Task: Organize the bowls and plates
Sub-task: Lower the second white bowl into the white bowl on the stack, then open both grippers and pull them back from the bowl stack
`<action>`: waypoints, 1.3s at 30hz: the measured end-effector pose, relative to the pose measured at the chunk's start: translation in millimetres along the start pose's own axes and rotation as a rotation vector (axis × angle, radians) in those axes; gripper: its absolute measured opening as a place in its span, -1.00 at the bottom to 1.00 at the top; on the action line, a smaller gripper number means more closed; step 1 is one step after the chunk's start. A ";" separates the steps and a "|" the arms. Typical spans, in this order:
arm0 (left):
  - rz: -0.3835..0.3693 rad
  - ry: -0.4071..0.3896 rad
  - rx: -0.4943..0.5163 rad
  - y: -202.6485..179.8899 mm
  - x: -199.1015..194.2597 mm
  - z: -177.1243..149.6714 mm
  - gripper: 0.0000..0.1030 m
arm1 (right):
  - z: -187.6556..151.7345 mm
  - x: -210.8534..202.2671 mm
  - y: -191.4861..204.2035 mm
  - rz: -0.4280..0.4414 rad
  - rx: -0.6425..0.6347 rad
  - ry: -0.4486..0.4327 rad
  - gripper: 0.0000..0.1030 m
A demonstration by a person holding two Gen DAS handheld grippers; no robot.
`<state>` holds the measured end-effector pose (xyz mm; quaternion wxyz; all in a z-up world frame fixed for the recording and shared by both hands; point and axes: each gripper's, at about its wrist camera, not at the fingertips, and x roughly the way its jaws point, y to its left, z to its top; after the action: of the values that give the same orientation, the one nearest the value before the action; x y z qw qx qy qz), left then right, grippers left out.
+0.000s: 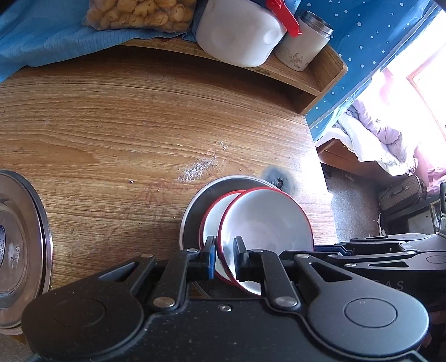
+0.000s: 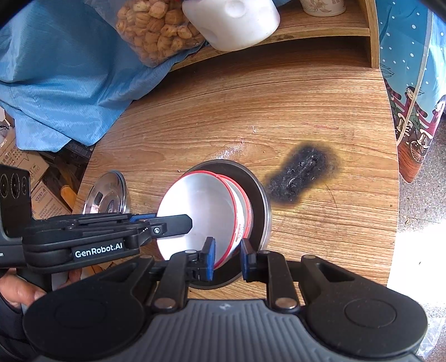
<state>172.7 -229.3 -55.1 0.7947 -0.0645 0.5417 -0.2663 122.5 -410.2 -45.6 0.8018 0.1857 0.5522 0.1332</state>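
Two white bowls with red rims sit nested over a steel plate (image 1: 200,200) near the table's right edge. My left gripper (image 1: 225,257) is shut on the rim of the upper bowl (image 1: 267,220), which is tilted. In the right wrist view the upper bowl (image 2: 195,211) leans on the lower bowl (image 2: 242,206) above the steel plate (image 2: 259,195). My right gripper (image 2: 228,260) straddles the lower bowl's rim with a gap between the pads. The left gripper's finger (image 2: 172,221) reaches in from the left.
A second steel plate (image 1: 19,250) lies at the table's left; it also shows in the right wrist view (image 2: 107,195). A black burn mark (image 2: 301,172) is right of the bowls. A shelf at the back holds a white jug (image 1: 239,30), a cup (image 1: 303,41) and a snack bag (image 1: 139,12).
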 end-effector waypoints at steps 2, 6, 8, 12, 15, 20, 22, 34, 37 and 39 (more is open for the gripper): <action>0.001 0.002 -0.001 0.0 0.5 0.3 -0.75 | 0.2 0.5 -0.2 0.002 0.003 0.001 -0.57; 0.006 0.003 -0.005 -1.0 1.3 0.5 -0.75 | 0.9 0.8 -1.7 0.006 0.005 0.006 -0.57; 0.008 0.004 -0.005 -2.0 1.7 0.4 -0.73 | 1.3 0.9 -1.5 0.007 0.004 0.010 -0.56; 0.010 0.003 -0.002 -4.0 2.3 0.3 -0.63 | 2.1 0.4 -2.0 0.010 0.000 0.010 -0.56; 0.010 -0.003 -0.011 -4.0 1.5 -0.1 -0.61 | 2.8 0.7 -3.4 0.015 -0.001 0.012 -0.56; 0.014 -0.005 -0.021 -3.5 1.1 1.5 -0.61 | 3.9 1.2 -3.9 0.017 -0.004 0.011 -0.54; 0.017 -0.004 -0.018 -4.2 1.5 2.3 -0.59 | 4.2 1.2 -4.7 0.020 -0.003 0.010 -0.53; 0.025 -0.039 0.006 -10.2 -5.7 11.9 0.14 | 6.1 -4.2 -7.9 0.030 0.005 -0.005 -0.49; 0.016 -0.050 -0.014 -6.4 -9.9 13.2 0.16 | 6.8 -4.6 -8.0 0.030 0.009 -0.009 -0.49; 0.022 -0.063 -0.022 -4.4 -13.5 14.6 0.26 | 7.0 -6.0 -8.4 0.027 0.011 -0.014 -0.48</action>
<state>180.6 -229.1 -36.3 0.8135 -0.0758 0.5200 -0.2493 126.9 -421.3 -42.1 0.8028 0.1986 0.5446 0.1397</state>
